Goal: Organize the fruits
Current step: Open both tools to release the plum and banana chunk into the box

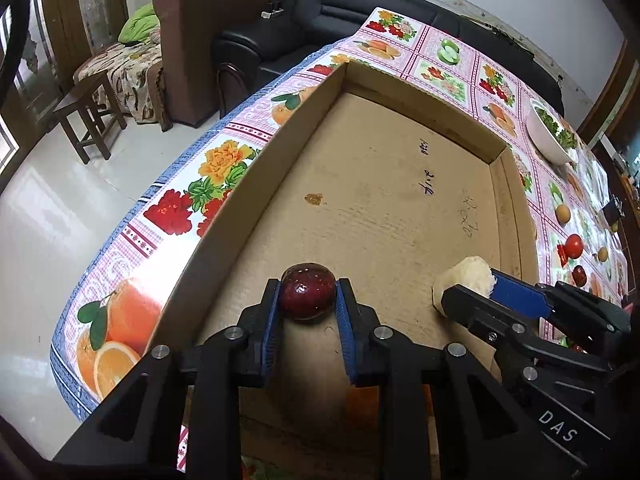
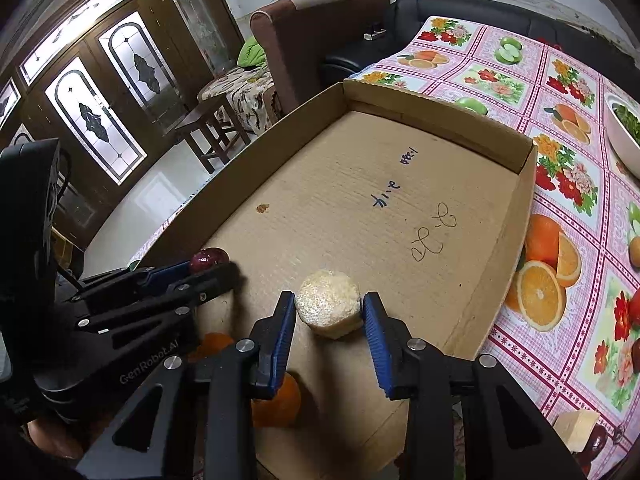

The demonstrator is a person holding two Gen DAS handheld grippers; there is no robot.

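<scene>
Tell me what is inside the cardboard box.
Inside the cardboard box: a dark red fruit between the left gripper fingers, a pale peeled fruit piece between the right gripper fingers, and an orange. The grippers cover the near corner.

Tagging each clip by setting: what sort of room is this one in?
Most likely a home living or dining room. A black sofa and a brown armchair stand behind a table with a fruit-print tablecloth, and wooden doors with glass panes line one wall.

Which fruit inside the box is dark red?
The round plum between the left gripper fingers; the piece at the right gripper is pale yellow, the others orange.
</scene>
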